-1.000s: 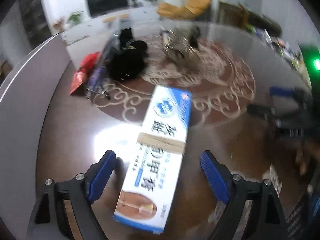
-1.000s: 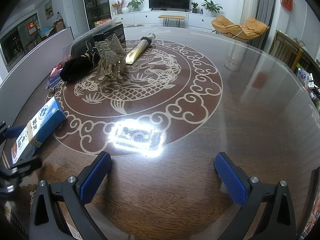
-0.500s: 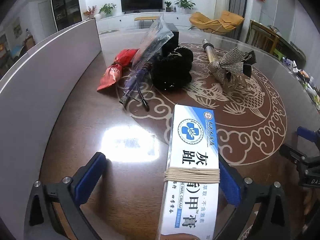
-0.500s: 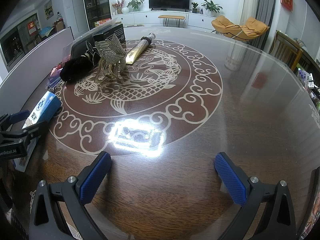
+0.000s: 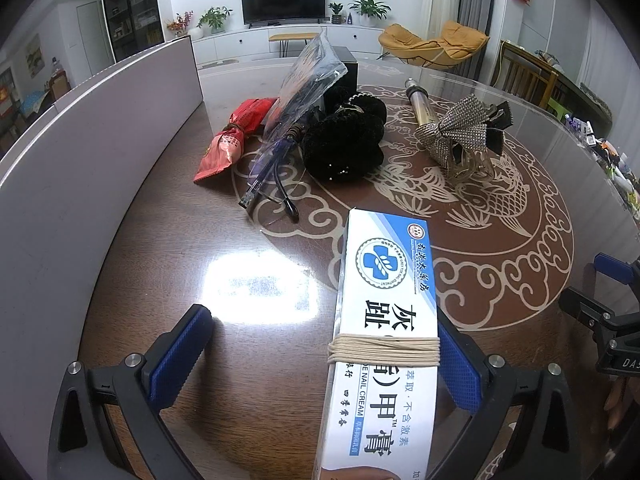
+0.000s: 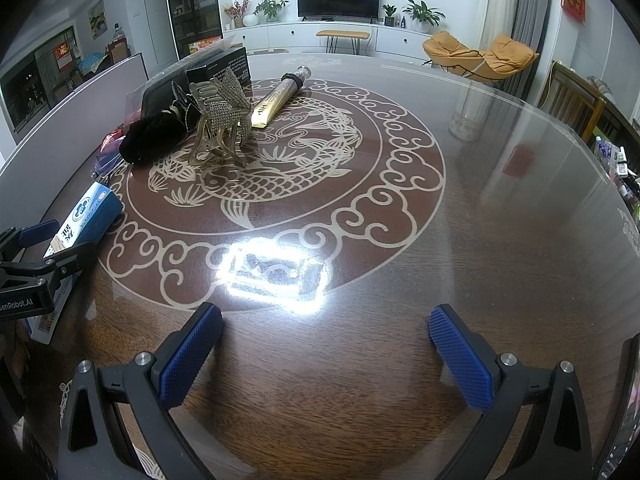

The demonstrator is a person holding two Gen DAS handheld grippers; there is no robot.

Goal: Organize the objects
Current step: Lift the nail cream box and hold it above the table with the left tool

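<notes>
The left gripper is wide open around the cream box, holding nothing yet. Next, squeeze it. The right gripper waits open, empty.

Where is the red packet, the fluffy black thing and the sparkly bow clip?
red packet (image 5: 234, 139), left wrist view, middle of wrapper.
fluffy black thing (image 5: 344, 142), left wrist view, middle of fur.
sparkly bow clip (image 6: 227, 98), right wrist view, on bow.
</notes>
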